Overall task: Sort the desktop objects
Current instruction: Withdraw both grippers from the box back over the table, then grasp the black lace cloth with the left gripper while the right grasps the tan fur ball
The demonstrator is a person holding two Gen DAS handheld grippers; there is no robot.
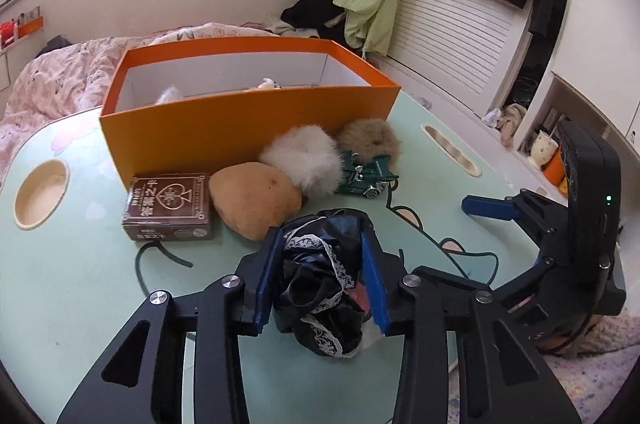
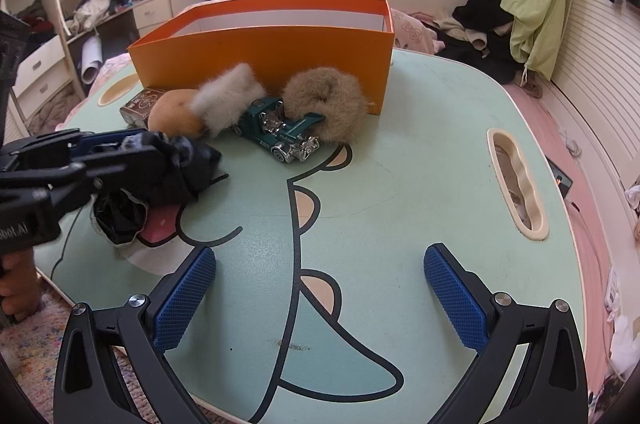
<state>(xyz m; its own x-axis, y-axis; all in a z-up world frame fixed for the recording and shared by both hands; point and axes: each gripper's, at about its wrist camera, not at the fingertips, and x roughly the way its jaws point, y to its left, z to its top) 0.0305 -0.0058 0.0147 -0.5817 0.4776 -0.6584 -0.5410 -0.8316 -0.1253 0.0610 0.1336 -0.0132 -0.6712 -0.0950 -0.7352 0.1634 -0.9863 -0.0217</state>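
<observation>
Clamping the black lace bundle (image 1: 320, 276), the left gripper (image 1: 320, 280) risks snagging its trailing lace on the orange box (image 1: 248, 127) rim at twelve o'clock, while the right gripper (image 2: 320, 300) gapes empty.

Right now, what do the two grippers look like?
Both match: the left gripper and right gripper have matte black linkage arms with silver pivot screws. The jaws carry blue knurled pads. White lettering marks the left body; a green LED glows on the right's.
</observation>
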